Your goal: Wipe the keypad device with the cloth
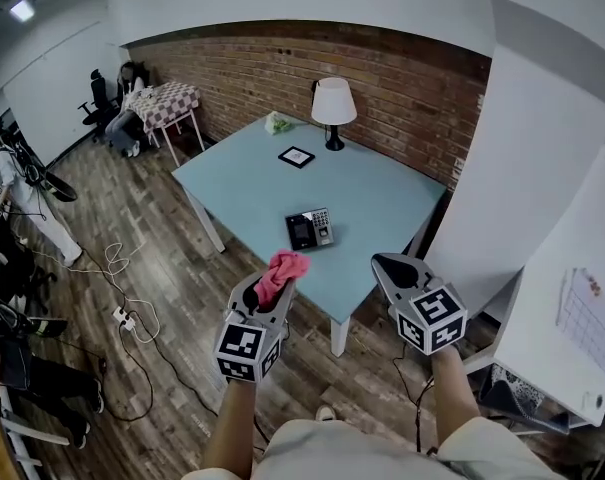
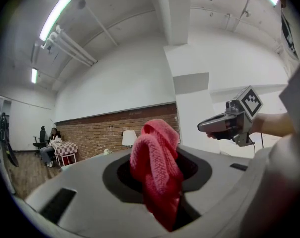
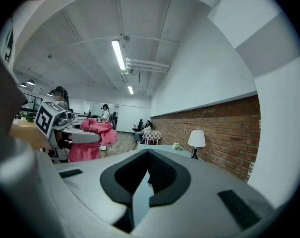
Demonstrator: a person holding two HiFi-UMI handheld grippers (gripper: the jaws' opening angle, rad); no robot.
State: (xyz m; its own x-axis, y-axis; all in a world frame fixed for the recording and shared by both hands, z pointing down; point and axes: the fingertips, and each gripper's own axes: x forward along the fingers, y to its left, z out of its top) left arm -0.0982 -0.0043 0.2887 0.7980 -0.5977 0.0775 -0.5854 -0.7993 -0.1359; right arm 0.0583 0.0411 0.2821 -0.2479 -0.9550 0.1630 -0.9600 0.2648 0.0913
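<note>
Keypad device (image 1: 310, 229) lies on the blue table (image 1: 382, 183); left tongs (image 1: 273, 286) clamp the pink cloth (image 1: 283, 267), right tongs (image 1: 386, 263) are drawn together, empty.

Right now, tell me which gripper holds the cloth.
The left gripper: the pink cloth is pinched between its jaws. The right gripper carries nothing.

The left forearm (image 1: 233, 423) and right forearm (image 1: 452, 388) are stretching forward side by side. The left gripper (image 1: 272, 290) is clamping a pink cloth (image 1: 283, 267) in its jaws. The right gripper (image 1: 387, 264) is pointing ahead, its jaws drawn together and holding nothing.
</note>
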